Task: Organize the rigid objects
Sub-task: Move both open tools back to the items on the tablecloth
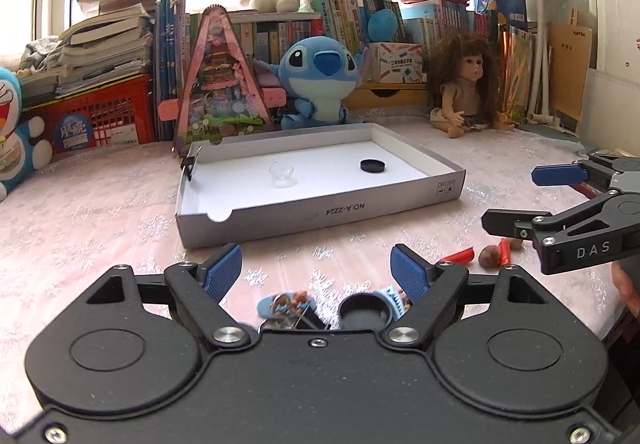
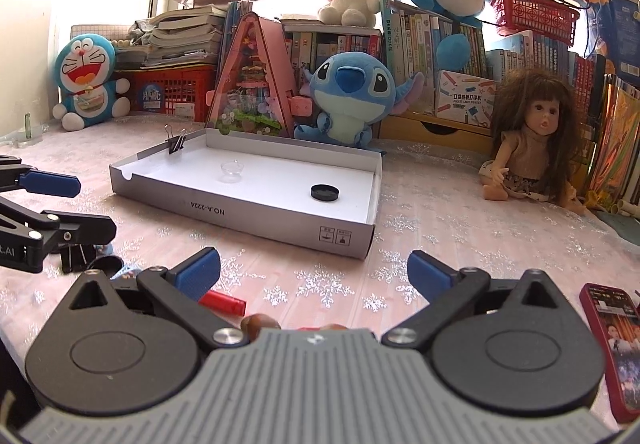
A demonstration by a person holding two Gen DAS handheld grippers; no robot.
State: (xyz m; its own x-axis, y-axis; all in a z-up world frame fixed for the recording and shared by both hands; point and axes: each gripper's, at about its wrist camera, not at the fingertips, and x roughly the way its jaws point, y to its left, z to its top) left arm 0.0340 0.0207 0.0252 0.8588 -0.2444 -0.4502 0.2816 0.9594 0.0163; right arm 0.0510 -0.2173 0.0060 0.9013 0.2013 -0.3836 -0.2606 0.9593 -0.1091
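Left gripper (image 1: 316,268): fingers held spread, nothing between them. Directly beneath it a black cap (image 1: 364,312) and a small bear trinket (image 1: 288,304) are seen on the tablecloth (image 1: 100,212).

Right gripper (image 2: 314,272): fingers likewise spread and empty; a red piece (image 2: 224,302) and a walnut (image 2: 260,324) are lodged just under its body. A phone (image 2: 612,344) is laid to its right.

Farther out, a shallow grey box (image 2: 280,220) is set; a clear dish (image 2: 233,172) and a black disc (image 2: 325,192) are held inside, well apart, with a binder clip (image 2: 176,142) fixed on its wall.
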